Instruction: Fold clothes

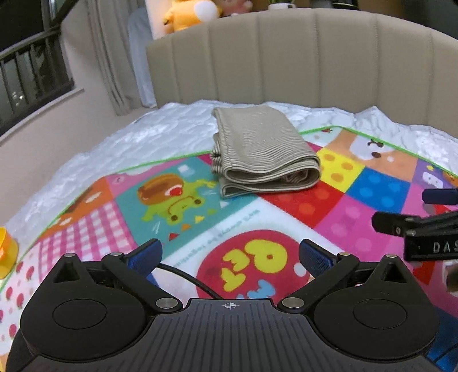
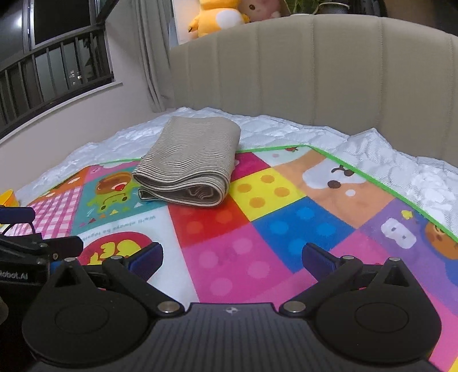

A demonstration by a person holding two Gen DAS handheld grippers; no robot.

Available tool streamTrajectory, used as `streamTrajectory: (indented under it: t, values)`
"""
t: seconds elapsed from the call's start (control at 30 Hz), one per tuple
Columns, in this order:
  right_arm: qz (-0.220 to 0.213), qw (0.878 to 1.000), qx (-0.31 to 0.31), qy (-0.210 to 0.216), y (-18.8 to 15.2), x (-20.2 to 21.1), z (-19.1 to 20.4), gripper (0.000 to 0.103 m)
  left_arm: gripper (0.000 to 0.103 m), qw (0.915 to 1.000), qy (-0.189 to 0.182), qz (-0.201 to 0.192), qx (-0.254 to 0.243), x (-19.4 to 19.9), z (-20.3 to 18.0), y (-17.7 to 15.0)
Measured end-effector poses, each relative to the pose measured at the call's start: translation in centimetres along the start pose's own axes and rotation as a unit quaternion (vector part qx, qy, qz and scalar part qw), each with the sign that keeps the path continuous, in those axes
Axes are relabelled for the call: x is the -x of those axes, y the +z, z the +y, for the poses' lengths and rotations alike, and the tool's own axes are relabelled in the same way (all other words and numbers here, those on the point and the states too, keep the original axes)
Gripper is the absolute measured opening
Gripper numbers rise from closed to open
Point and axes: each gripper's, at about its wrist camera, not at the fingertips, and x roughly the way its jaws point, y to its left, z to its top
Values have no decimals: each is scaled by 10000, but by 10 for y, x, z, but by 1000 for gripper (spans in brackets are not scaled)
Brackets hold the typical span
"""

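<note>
A beige striped garment (image 1: 263, 148) (image 2: 189, 163) lies folded into a thick bundle at the far edge of a colourful play mat (image 1: 312, 217) (image 2: 257, 237), partly on the white quilt behind. My left gripper (image 1: 230, 256) hovers open well short of the bundle, nothing between its blue pads. My right gripper (image 2: 232, 259) is open too, empty, over the pink and blue squares to the right of the bundle. In the left wrist view the right gripper's black body (image 1: 423, 229) shows at the right edge; in the right wrist view the left gripper's body (image 2: 31, 246) shows at the left edge.
A white quilt (image 1: 148, 134) covers the bed beyond the mat, ending at a padded beige headboard (image 1: 300, 57). Plush toys (image 2: 217, 17) sit on the ledge above it. A yellow object (image 1: 7, 251) sits at the mat's left edge. A window with railing (image 2: 51, 71) is at left.
</note>
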Motion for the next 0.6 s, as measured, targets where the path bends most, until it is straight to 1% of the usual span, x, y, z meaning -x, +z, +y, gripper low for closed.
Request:
streamTrajectory:
  t: [0.23,0.43,0.6]
  values:
    - [-21,9998,128,143,-1,5,9,103,103,10000,-24,81,-31,-2,-1,-3]
    - [16,9999,-37,101,-1,4,4,103,103,9999,-26,142,-35,-6,-1,-3]
    - [7,9999,-10,123,-1,5,5,103,103,9998,-20,178,-33,-7,0,-2]
